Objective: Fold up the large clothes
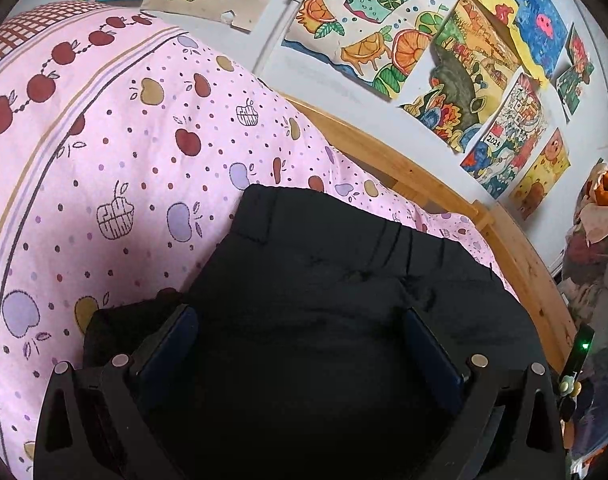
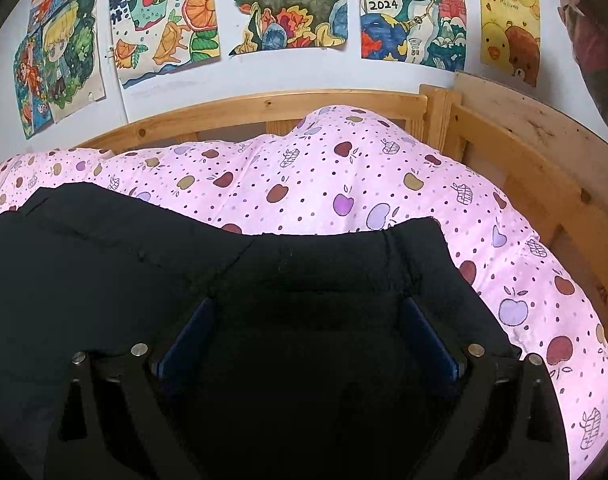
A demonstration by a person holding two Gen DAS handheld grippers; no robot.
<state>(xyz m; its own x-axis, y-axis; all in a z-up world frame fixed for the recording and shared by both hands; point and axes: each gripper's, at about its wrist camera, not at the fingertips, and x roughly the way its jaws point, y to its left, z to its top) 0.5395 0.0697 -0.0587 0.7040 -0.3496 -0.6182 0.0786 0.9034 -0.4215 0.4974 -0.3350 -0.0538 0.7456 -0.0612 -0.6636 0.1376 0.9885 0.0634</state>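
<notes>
Trousers (image 1: 335, 280), black and large, lie on the pink apple-print quilt (image 1: 124, 160) of a wooden-framed bed (image 2: 503, 140), the waistband end toward the wall hung with drawings (image 2: 288, 8). The left tongs (image 1: 302, 320) are spread wide over the dark cloth, fabric lying between the blue pads without being pinched. The right tongs (image 2: 309, 312) are likewise spread over the cloth, nothing clamped between the pads.
</notes>
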